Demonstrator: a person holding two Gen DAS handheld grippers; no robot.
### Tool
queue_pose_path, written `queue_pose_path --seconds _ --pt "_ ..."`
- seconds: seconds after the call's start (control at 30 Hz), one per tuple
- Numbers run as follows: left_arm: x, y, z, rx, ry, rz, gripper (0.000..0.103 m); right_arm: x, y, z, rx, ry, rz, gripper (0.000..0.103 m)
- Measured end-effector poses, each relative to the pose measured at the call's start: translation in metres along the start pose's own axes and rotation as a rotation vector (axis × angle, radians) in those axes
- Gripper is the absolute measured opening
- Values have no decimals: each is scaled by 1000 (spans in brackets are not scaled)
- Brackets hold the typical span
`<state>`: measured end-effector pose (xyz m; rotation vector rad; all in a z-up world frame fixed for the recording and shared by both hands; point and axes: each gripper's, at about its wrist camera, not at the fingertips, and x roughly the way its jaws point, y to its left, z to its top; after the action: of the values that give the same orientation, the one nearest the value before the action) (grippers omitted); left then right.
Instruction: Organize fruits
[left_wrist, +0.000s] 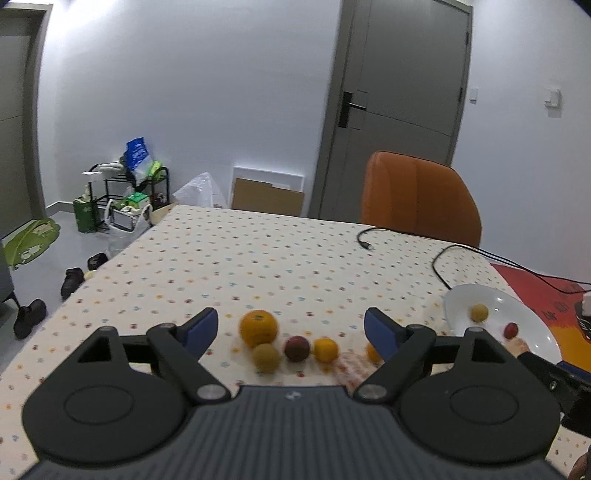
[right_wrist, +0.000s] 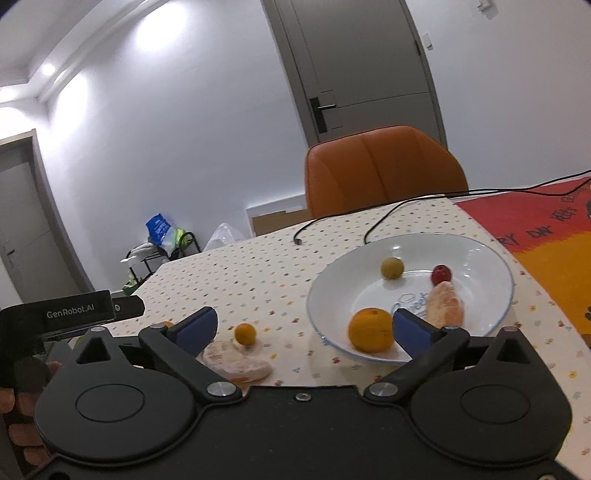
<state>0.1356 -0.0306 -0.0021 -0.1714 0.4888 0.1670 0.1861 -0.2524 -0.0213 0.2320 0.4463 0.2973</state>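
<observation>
Fruit is lying in two places: your left gripper is hovering spread over an orange, a plum and small fruits on the table. Your right gripper is hanging spread and empty at the plate, which is holding an orange, a peeled segment and two small fruits.

The surface is covered by a cream cloth dotted with small coloured prints. A row of loose fruits is laid on it, with a peeled segment nearby. A white plate, a black cable and a red-orange mat are also carried.
</observation>
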Motion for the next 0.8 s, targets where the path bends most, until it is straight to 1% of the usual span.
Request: queue_pose_path --seconds 0.23,0.8 --pt "0 20 0 -33 3 31 85 8 17 -1 -31 26 35 103" --pt "5 51 -3 -85 5 59 85 30 42 1 -85 71 87 102"
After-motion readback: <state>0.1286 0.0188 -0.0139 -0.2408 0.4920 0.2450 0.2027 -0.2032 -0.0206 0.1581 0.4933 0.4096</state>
